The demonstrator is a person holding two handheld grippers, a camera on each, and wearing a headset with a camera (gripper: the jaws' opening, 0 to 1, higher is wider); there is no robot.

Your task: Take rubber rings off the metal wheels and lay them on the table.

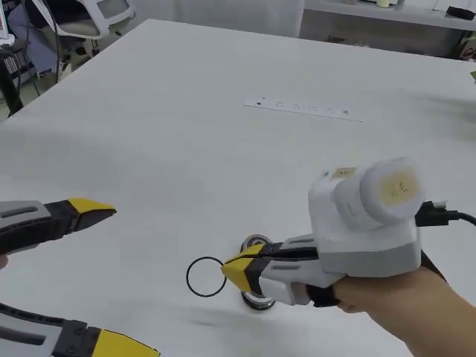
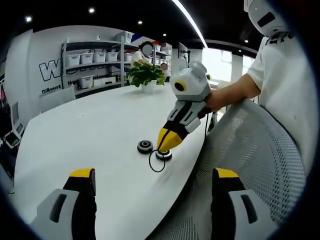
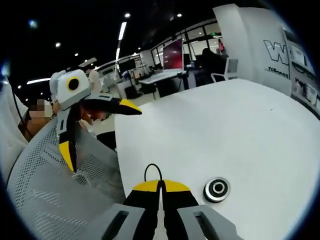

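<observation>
Head view: ring [image 1: 187, 277] between right tongs [image 1: 229, 269]

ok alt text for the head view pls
The right gripper, held in a hand, pinches a thin black rubber ring over a white table. One metal wheel sits just beyond its jaws, a second wheel just nearer. The left gripper is open at the left edge.

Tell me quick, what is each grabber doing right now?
Left gripper: open, holding nothing.
Right gripper: closed on the thin black rubber ring.
</observation>
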